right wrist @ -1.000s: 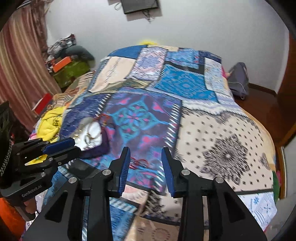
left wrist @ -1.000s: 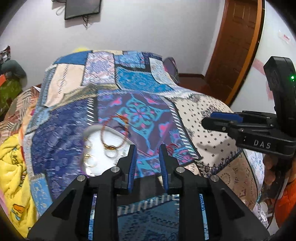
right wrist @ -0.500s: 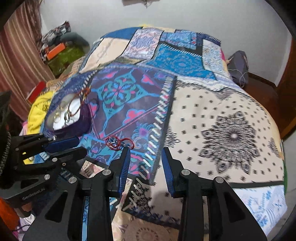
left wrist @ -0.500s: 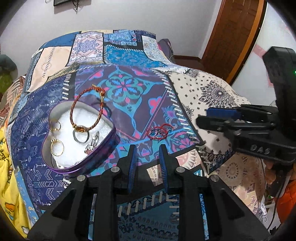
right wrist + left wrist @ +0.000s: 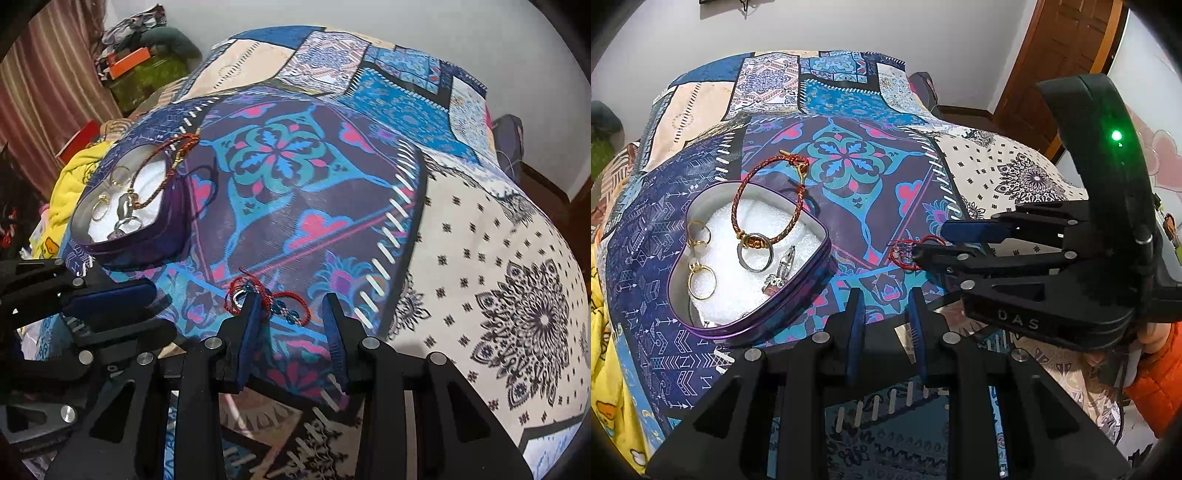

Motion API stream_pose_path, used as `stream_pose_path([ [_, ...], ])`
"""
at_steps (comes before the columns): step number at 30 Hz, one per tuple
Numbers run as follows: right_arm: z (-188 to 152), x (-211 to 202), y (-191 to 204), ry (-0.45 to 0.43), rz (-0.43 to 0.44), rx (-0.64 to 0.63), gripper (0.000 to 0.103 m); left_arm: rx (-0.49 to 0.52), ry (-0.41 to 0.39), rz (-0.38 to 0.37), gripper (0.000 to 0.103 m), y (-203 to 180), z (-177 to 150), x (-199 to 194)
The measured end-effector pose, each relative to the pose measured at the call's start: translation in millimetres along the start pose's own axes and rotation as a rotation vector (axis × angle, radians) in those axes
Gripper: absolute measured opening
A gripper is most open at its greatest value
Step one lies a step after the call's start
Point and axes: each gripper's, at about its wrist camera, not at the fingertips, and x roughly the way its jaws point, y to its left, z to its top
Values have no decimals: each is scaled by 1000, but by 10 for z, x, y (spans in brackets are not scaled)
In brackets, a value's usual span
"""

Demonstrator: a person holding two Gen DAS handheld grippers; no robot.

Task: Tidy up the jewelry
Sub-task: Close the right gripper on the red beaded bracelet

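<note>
A purple heart-shaped tin (image 5: 812, 286) (image 5: 147, 243) with white padding sits on the patterned bedspread. It holds gold rings (image 5: 701, 282), a silver ring (image 5: 755, 256), a clip and a red braided bracelet (image 5: 768, 199) draped over its far rim. A thin red string bracelet with blue beads (image 5: 273, 302) (image 5: 907, 254) lies on the bedspread to the tin's right. My right gripper (image 5: 291, 301) (image 5: 931, 242) is open, its fingertips down at that string bracelet, one on each side. My left gripper (image 5: 884, 295) (image 5: 155, 306) is open and empty, just right of the tin.
The bedspread (image 5: 480, 229) drops off at the right toward a wooden door (image 5: 1067, 55) and floor. Yellow bedding (image 5: 70, 184) and clutter lie left of the tin. A dark bag (image 5: 511, 136) sits past the bed's far corner.
Both grippers have come down and closer to the bedspread. My right gripper has moved in until its fingertips straddle the red string bracelet. Both stay open.
</note>
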Motion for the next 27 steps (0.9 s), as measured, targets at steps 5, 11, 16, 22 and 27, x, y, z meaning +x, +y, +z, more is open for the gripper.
stream_pose_path([
  [5,-21,9,60,-11,21,-13,8,-15,3,0,23,27,-10,15],
  [11,-22,-60,78,-36,30,19,8,-24,2,2,23,49,-13,-11],
  [16,28,-276,88,-94,35,30,8,-15,3,8,23,32,-9,-28],
  [22,58,-529,63,-162,29,34,8,-10,5,4,23,-12,33,1],
  [27,51,-719,-27,-212,27,58,8,-1,12,-10,23,-67,69,32],
])
